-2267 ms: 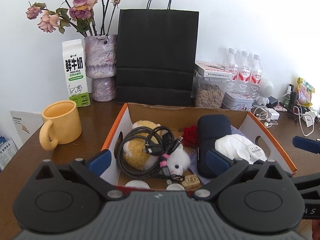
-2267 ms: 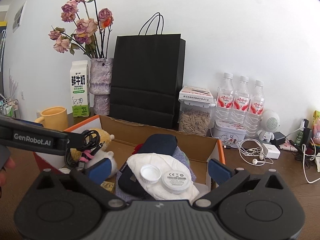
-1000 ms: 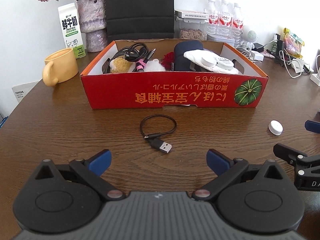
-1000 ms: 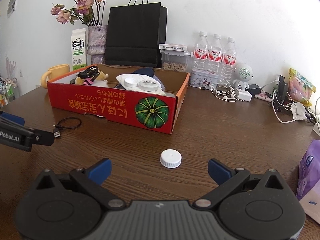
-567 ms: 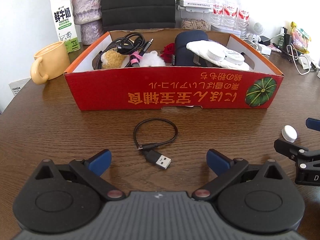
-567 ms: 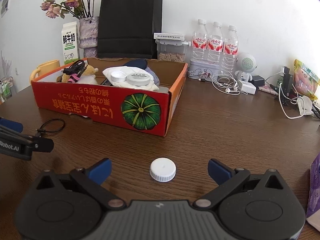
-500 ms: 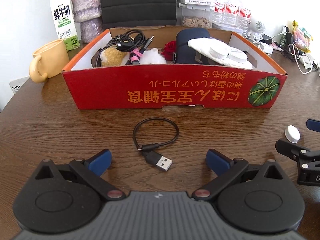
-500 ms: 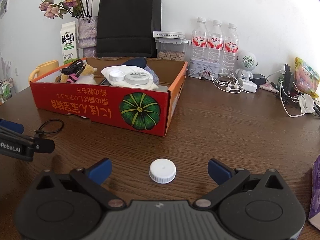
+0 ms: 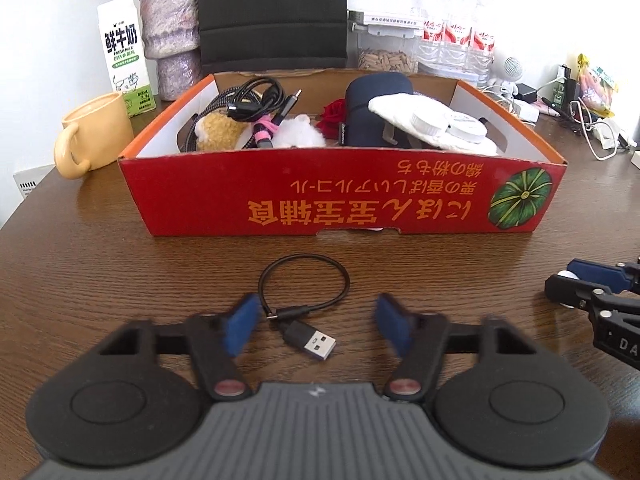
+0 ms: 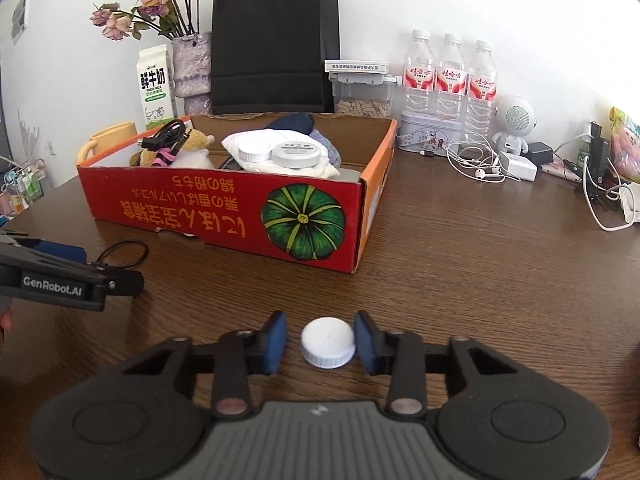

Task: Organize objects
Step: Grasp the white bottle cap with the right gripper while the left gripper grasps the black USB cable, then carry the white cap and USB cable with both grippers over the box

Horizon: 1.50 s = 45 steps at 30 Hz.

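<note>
Both claws are closing in now: the right gripper [image 10: 320, 342] is squeezing around the white cap [image 10: 328, 342] on the table [image 10: 480, 280], not pinching yet. Still spread, the left gripper [image 9: 316, 322] is reaching around the black cable [image 9: 304, 300], so both are probably going into the red box [image 9: 340, 204] next.

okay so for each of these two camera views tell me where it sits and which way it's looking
Left wrist: rides the left gripper low over the table, facing the red box; its fingers flank the USB cable, the right gripper's tips at the right edge.
Right wrist: rides the right gripper, facing the box's pumpkin corner; fingers flank the white cap, the left gripper at the left.
Shared: box, cable, black bag, milk carton.
</note>
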Available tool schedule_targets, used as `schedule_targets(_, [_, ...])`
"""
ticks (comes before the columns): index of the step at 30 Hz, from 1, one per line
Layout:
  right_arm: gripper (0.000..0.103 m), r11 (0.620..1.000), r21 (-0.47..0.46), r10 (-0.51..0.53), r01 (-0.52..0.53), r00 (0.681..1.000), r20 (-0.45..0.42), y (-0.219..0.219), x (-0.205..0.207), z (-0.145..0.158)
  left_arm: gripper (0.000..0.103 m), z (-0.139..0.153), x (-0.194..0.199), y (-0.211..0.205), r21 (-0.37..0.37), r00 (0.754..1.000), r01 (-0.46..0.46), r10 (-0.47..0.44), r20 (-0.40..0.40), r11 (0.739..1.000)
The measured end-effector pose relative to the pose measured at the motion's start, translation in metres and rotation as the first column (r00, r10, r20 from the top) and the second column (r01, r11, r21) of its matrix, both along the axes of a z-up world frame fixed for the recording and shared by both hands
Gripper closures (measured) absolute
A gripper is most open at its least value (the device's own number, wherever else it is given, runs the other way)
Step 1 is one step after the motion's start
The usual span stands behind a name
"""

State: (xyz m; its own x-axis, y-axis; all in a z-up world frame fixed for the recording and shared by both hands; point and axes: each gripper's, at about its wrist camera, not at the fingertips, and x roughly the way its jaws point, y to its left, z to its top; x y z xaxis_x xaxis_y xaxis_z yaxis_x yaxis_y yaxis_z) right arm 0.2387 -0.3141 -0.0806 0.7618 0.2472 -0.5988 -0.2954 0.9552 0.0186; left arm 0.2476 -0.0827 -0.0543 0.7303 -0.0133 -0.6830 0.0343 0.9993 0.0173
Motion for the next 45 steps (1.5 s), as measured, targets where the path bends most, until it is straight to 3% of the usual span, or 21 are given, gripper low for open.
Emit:
schedule_targets(1, [0.076,1.0,-0.001,0.001,-0.001,1.0,0.002,0.001,0.0,0.0,0.079,0.001,-0.001,0.0,-0.003,1.0,0.009,-0.009,0.002,1.0])
schedule_targets(2, [0.076,1.0,-0.003,0.001,-0.001,1.0,0.003,0.001,-0.001,0.001,0.08,0.002,-0.002,0.0,-0.008,1.0,0.018,-0.018,-0.001,1.0])
schedule_targets(17, [0.076,1.0,0.018,0.022,-0.023,0.998,0.055,0.026,-0.017,0.006,0.081,0.019,-0.026,0.015,-0.038,0.999,0.018,-0.016,0.045,0.999])
schedule_targets(26, [0.076,0.999,0.023,0.044,-0.047,0.994,0.101,0.052,-0.031,0.012,0.081,0.044,-0.043,0.03,-0.05,0.993,0.024,-0.018,0.114,0.998])
schedule_targets(33, [0.076,0.997,0.03,0.071,-0.077,0.984,0.164,0.072,-0.034,0.035,0.081,0.071,-0.046,0.036,-0.05,0.982,0.033,-0.023,0.187,0.998])
schedule_targets(39, [0.076,0.995,0.023,0.089,-0.096,0.969,0.231,0.084,-0.026,0.062,0.081,0.093,-0.027,0.039,-0.041,0.971,0.041,-0.03,0.238,0.998])
schedule_targets(45, [0.076,0.996,0.014,0.079,-0.086,0.956,0.282,0.091,0.009,0.084,0.082,0.096,0.024,0.044,-0.047,0.971,0.027,-0.015,0.24,0.999])
